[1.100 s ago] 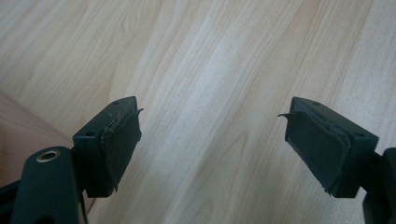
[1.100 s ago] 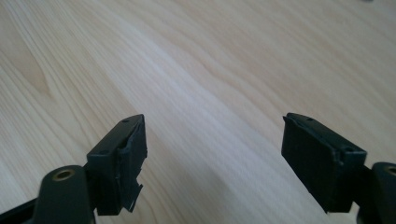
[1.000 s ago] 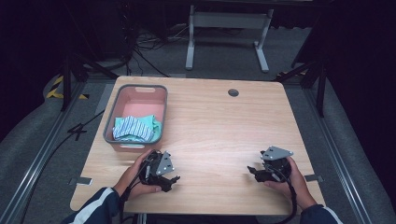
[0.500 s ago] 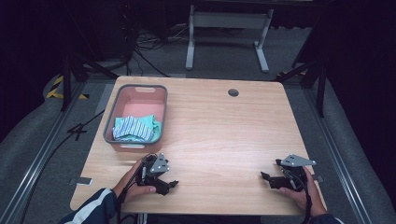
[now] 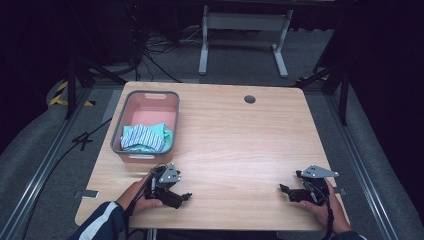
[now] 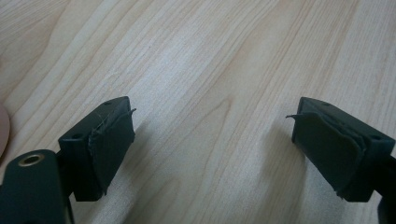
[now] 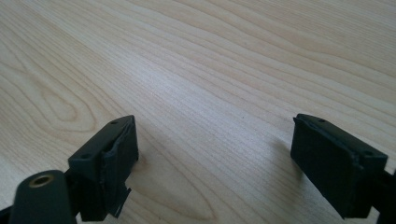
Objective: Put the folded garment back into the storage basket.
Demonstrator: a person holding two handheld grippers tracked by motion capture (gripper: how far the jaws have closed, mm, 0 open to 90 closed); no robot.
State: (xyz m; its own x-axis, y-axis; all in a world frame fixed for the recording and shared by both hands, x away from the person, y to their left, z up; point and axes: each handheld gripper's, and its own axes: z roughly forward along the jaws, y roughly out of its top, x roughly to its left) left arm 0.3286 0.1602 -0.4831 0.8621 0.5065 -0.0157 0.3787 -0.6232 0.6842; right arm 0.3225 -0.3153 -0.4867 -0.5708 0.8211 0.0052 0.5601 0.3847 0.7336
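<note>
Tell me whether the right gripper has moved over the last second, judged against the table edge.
Yes. The black right gripper has shifted toward the right edge of the light wooden table and slightly nearer the person, jaws open.

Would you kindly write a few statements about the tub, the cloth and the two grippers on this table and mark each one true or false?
1. The striped cloth lies inside the pink tub. True.
2. The left gripper is shut on the cloth. False: its fingers stand wide apart over bare table, holding nothing.
3. The right gripper is open and empty. True.
4. The tub sits on the table's right side. False: it sits on the left side, beyond the left gripper.
5. Both grippers are inside the tub. False: both are near the table's front edge, outside it.
</note>
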